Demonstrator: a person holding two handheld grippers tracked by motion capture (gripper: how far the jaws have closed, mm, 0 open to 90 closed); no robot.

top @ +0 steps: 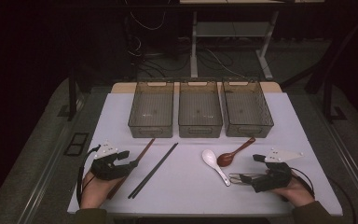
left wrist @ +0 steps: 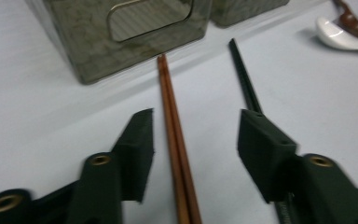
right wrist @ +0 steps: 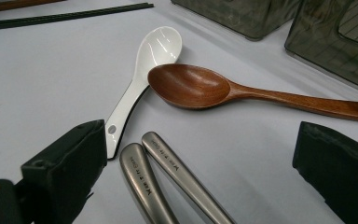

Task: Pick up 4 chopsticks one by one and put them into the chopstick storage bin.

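Stock on the tabletop (top: 289,116), as I read it from my station:

1. Brown chopsticks (left wrist: 175,140), one pair, lying side by side. They run between the jaws of my left tongs (left wrist: 193,140), pointing at the nearest bin. The jaws stand partly open, a gap on each side, neither pad touching the wood; nothing gripped.
2. Black chopsticks (left wrist: 244,77), one pair, just beside the brown ones, passing under the right-hand jaw in the left gripper view.
3. Metal handles (right wrist: 168,179), two, side by side between the jaws of my right tongs (right wrist: 200,172). Those jaws are wide apart, holding nothing.
4. White spoon (right wrist: 142,77), its bowl touching the bowl of the wooden spoon (right wrist: 200,86).
5. Bins, three, clear grey, in a row at the far side: left bin (top: 151,109), middle bin (top: 200,109), right bin (top: 247,108).
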